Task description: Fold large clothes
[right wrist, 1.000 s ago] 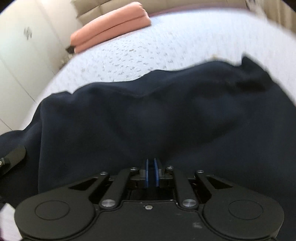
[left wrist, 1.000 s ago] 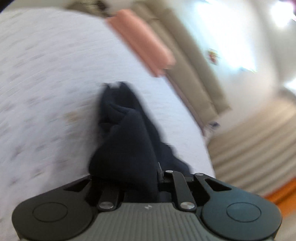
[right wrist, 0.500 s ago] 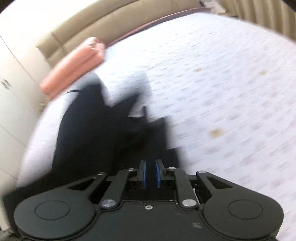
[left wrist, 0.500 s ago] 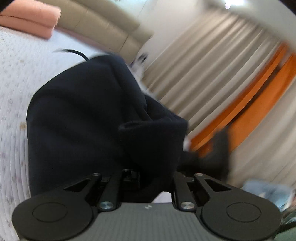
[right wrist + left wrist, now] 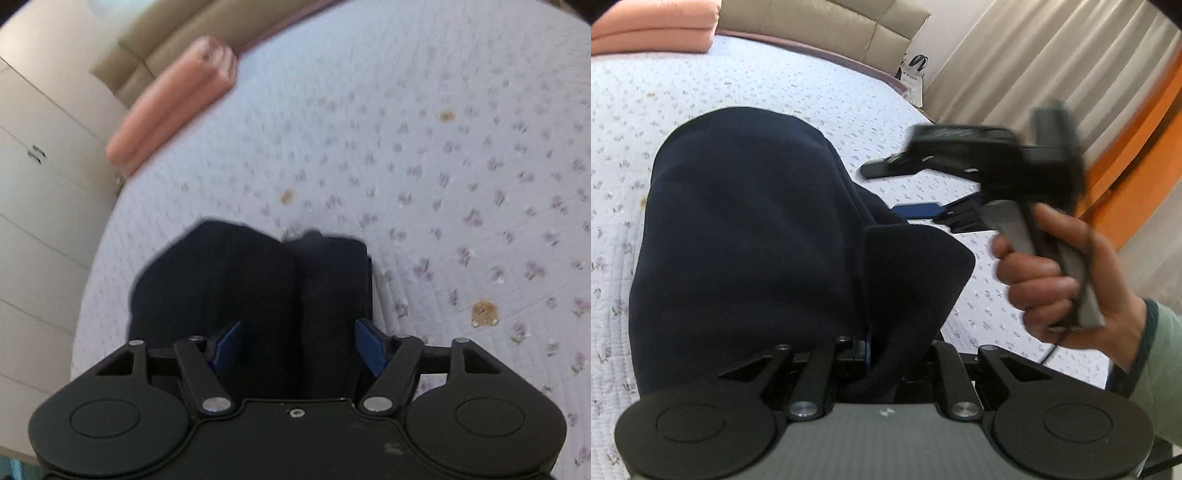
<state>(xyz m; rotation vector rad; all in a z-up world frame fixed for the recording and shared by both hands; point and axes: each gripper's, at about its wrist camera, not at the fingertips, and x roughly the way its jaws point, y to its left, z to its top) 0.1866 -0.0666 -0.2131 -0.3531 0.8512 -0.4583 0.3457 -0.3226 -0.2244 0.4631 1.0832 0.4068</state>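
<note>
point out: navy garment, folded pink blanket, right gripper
navy garment [image 5: 746, 236], left wrist view, its broad folded top.
folded pink blanket [image 5: 173, 107], right wrist view, its long side.
right gripper [image 5: 905, 188], left wrist view, between its opening jaws.

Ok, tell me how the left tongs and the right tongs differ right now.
The left tongs are shut on the navy garment; the right tongs are opening, pads off the cloth. The left blue pads are nearly hidden in fabric; the right blue pads stand wide and plainly visible. Both point at the same garment on the floral bedspread.

Floral bedspread, pink blanket, curtains
</note>
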